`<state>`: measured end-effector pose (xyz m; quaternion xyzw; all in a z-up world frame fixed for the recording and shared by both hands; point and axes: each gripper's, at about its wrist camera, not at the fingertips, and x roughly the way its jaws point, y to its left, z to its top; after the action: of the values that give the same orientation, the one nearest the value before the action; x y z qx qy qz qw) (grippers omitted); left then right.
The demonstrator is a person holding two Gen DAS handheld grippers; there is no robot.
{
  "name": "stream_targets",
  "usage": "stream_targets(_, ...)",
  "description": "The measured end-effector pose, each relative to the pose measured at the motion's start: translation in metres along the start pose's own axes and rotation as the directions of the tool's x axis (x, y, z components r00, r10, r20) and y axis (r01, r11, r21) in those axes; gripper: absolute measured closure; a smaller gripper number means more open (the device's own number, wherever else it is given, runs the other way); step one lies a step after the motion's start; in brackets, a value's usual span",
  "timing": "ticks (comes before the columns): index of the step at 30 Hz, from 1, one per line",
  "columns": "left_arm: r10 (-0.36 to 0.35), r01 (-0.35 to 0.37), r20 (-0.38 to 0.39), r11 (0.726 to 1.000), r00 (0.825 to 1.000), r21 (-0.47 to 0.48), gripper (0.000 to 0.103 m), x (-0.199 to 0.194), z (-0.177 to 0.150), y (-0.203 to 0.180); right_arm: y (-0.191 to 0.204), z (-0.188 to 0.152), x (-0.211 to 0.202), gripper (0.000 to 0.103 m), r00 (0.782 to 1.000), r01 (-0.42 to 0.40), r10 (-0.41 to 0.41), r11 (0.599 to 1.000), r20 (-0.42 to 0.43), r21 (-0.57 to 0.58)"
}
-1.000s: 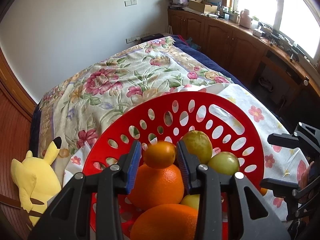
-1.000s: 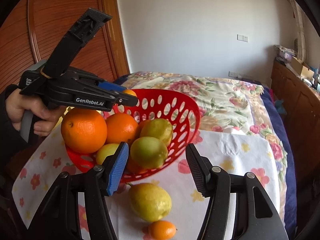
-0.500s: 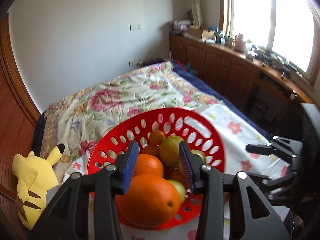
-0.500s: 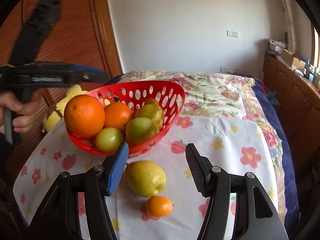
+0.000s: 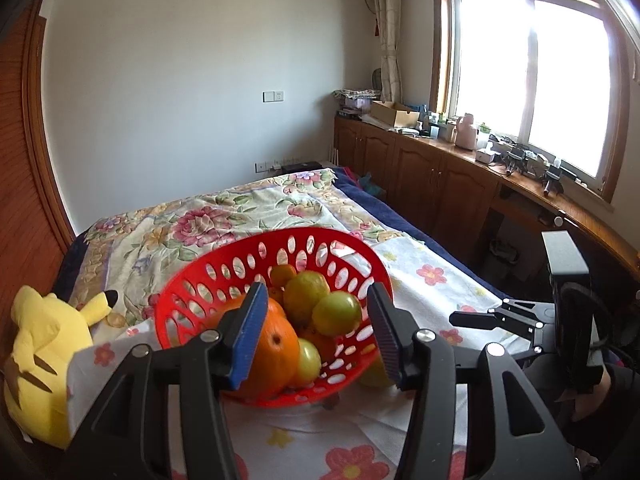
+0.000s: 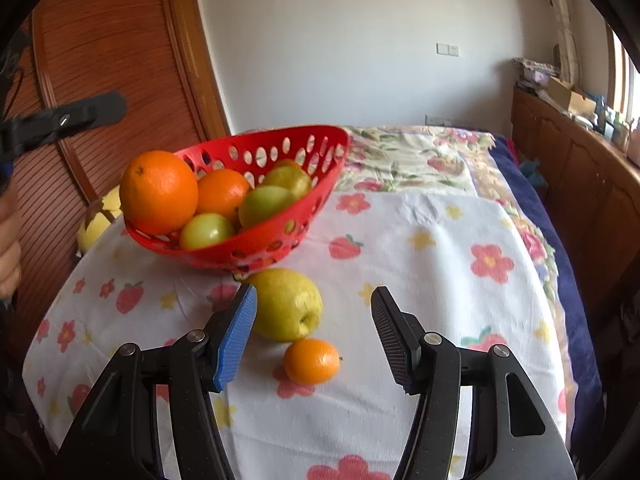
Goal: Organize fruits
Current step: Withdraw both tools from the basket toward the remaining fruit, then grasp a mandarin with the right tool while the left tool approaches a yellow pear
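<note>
I am holding the right gripper (image 6: 314,334) with its jaws wide apart and empty, hovering over the pear (image 6: 286,304) and the small orange (image 6: 312,361) lying on the cloth just beside the red basket (image 6: 256,248). I am keeping the left gripper (image 5: 316,336) off the basket, its jaws spread and holding nothing. My worry: the heaped basket is sitting tilted, so nudging it while reaching may roll the big orange (image 6: 159,192) out.

There is 1 red perforated plastic basket (image 6: 256,240). It holds 2 big round oranges (image 6: 159,191), about 4 yellow-green fruits (image 6: 206,231) and 1 small mandarin (image 5: 282,274). On the cloth lie 1 yellow-green pear (image 6: 286,304) and 1 small orange kumquat (image 6: 311,361).
</note>
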<state>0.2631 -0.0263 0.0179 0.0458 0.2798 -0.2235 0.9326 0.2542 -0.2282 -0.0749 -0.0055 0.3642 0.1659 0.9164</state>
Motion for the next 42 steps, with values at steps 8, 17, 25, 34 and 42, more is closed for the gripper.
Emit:
stream_targets(8,-0.045,0.045,0.004,0.998,0.999,0.049,0.051,0.010,-0.037,-0.026,0.003,-0.016,0.006,0.042,0.999,0.014,-0.013,1.000,-0.039,0.023)
stream_targets(17,-0.093,0.094,-0.024,0.995,0.995,0.023,0.051,0.023,-0.058,-0.036,0.001,-0.029,0.014,0.047,0.997,0.031,-0.027,0.998,-0.078,0.050)
stream_targets(25,-0.055,0.055,-0.048,0.998,0.997,-0.001,0.050,0.025,-0.070,-0.039,0.006,-0.034,0.025,0.050,0.995,0.007,-0.003,0.999,-0.100,0.047)
stream_targets(34,-0.027,0.027,-0.071,1.000,0.997,-0.009,0.048,0.027,-0.076,-0.058,-0.001,-0.042,0.036,0.062,0.990,-0.018,0.027,0.998,-0.135,0.064)
stream_targets(42,0.005,-0.007,-0.101,1.000,0.995,-0.016,0.046,0.042,-0.085,-0.079,-0.004,-0.049,0.013,0.064,0.994,-0.056,0.060,0.997,-0.090,0.048)
